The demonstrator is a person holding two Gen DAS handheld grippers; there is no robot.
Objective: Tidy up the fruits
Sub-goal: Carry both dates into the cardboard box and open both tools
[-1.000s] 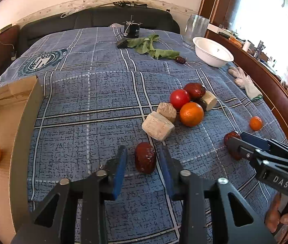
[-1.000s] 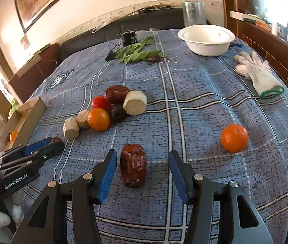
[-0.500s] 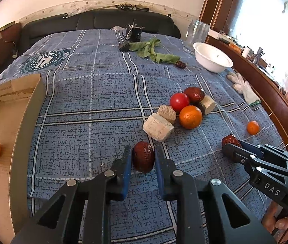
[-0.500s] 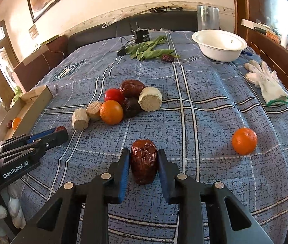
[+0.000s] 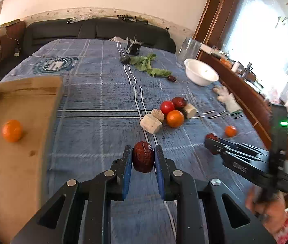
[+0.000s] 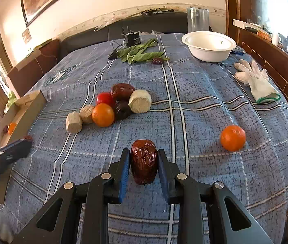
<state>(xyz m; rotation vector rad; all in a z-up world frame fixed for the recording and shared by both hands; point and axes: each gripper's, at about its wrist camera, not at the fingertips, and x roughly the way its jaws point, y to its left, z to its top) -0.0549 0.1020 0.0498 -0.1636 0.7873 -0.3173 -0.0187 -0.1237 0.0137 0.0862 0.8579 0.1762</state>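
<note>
No lettering is readable; the blanket (image 5: 103, 93) bears only a blurred emblem (image 5: 55, 65)

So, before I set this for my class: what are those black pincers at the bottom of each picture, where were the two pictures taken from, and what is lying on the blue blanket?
The pincers are hand-held two-finger grippers, one in each of a person's hands; no robot arm is involved. Each carries a wide-angle camera looking along its fingers, so each picture is one gripper's own view.

The left gripper is shut on a wrinkled red date; the right gripper is shut on another date.

On the blue blanket lie a cluster of fruit and pale chunks, a lone orange, green leaves, a white bowl and a white glove. At the left, a cardboard box already holds an orange.
</note>
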